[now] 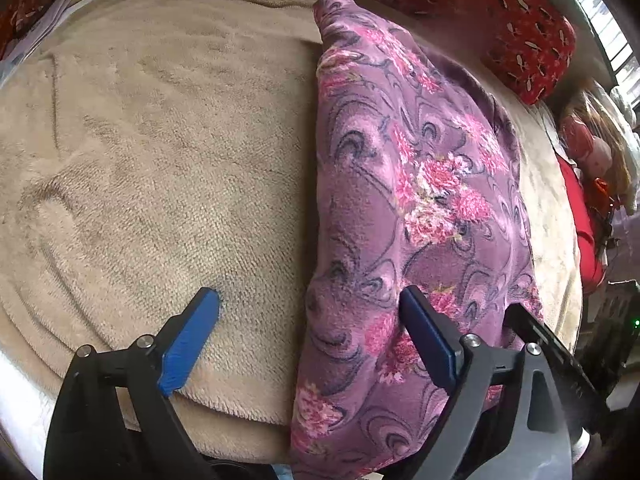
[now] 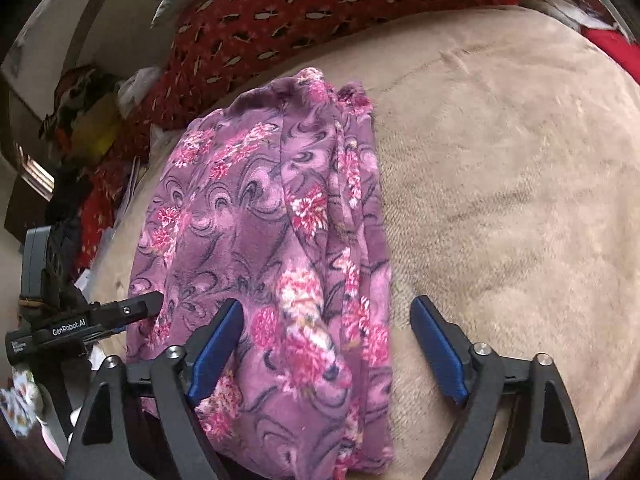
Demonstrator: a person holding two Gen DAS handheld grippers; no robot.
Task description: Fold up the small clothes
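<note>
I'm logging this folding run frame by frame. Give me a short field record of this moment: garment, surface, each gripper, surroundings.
garment: purple floral cloth, folded into a long strip, layered edges along one side
surface: beige blanket, cloth lies on it
left gripper: open, holds nothing, one finger over the blanket, the other over the cloth
right gripper: open, holds nothing, straddles the cloth's layered edge
surroundings: red patterned pillow behind the cloth

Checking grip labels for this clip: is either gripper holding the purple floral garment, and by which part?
Nothing is held. The left gripper and right gripper are both open over the purple floral garment, straddling its edges.
</note>
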